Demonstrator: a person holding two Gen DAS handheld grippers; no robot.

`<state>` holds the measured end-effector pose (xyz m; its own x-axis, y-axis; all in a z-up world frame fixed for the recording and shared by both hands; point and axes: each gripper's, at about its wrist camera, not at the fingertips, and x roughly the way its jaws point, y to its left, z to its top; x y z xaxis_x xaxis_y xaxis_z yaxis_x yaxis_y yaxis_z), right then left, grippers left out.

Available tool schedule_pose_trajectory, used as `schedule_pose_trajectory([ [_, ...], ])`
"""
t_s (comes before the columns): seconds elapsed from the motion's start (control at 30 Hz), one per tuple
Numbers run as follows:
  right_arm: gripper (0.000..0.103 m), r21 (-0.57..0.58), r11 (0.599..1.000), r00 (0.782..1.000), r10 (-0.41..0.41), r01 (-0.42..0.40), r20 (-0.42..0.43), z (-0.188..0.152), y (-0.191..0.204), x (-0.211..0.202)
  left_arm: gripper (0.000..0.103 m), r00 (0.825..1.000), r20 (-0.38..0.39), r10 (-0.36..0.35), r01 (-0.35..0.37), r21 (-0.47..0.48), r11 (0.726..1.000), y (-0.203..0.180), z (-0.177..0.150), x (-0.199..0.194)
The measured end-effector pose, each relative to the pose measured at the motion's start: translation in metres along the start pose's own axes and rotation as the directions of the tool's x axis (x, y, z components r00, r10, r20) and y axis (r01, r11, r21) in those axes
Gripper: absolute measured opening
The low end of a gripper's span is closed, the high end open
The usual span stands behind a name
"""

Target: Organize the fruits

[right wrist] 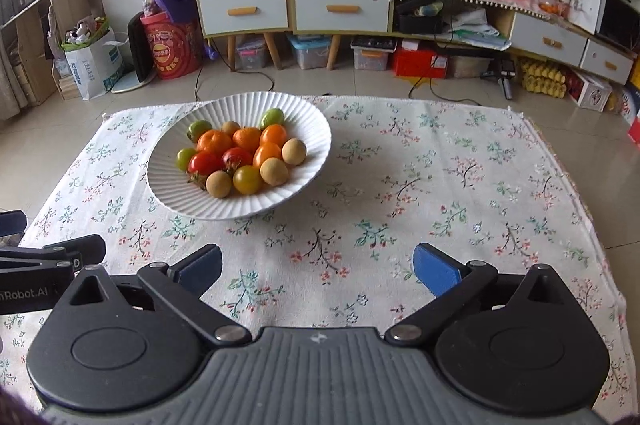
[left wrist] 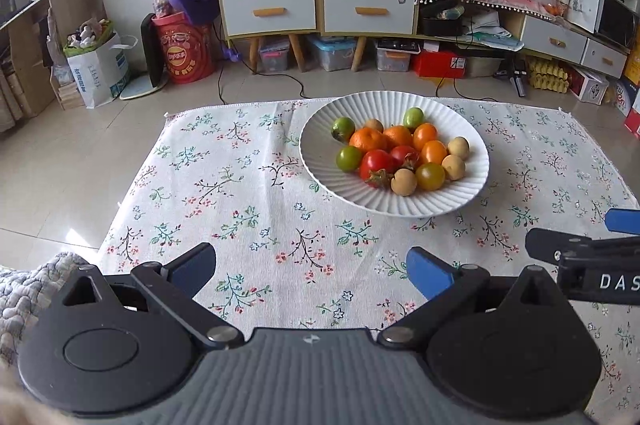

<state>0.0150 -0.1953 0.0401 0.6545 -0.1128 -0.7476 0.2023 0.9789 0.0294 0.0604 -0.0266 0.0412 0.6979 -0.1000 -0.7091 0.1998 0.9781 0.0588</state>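
Note:
A white ribbed bowl (left wrist: 320, 129) (right wrist: 308, 129) stands on the floral cloth (left wrist: 248, 193) (right wrist: 420, 185). It holds several small fruits: oranges (left wrist: 368, 140) (right wrist: 214, 141), red tomatoes (left wrist: 376, 163) (right wrist: 204, 162), green ones (left wrist: 349, 157) (right wrist: 185, 157) and tan round ones (left wrist: 403, 184) (right wrist: 294, 151). My left gripper (left wrist: 312, 271) is open over bare cloth, short of the bowl and nothing lies between its blue pads. My right gripper (right wrist: 318, 269) is open too, to the right of the bowl, empty. Each gripper's fingers show at the other view's edge.
The cloth covers a low surface with tiled floor around it. Beyond stand wooden cabinets (left wrist: 320, 9) with drawers, storage boxes, a red bucket (left wrist: 184, 53), a paper bag (left wrist: 100, 69) and cables on the floor. A knitted sleeve (left wrist: 24, 289) shows at the left.

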Motion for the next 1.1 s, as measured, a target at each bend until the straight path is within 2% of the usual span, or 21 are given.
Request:
schedule_pose_trajectory([
  [0.1,0.102,-0.023,1.0,1.0,0.004,-0.004,0.005,-0.006,0.006,-0.001,0.099,1.0,-0.025,0.001,-0.001,-0.012,1.0,-0.001,-0.002,0.004],
  [0.23,0.102,-0.029,0.999,1.0,-0.014,0.014,0.012,-0.013,0.01,-0.004,0.099,0.999,-0.023,0.046,-0.047,-0.02,0.999,-0.003,-0.006,0.002],
  [1.1,0.102,-0.011,0.999,0.998,-0.048,0.049,0.038,-0.012,0.009,-0.006,0.099,0.998,-0.044,0.043,-0.044,-0.012,0.999,-0.007,-0.012,0.0],
])
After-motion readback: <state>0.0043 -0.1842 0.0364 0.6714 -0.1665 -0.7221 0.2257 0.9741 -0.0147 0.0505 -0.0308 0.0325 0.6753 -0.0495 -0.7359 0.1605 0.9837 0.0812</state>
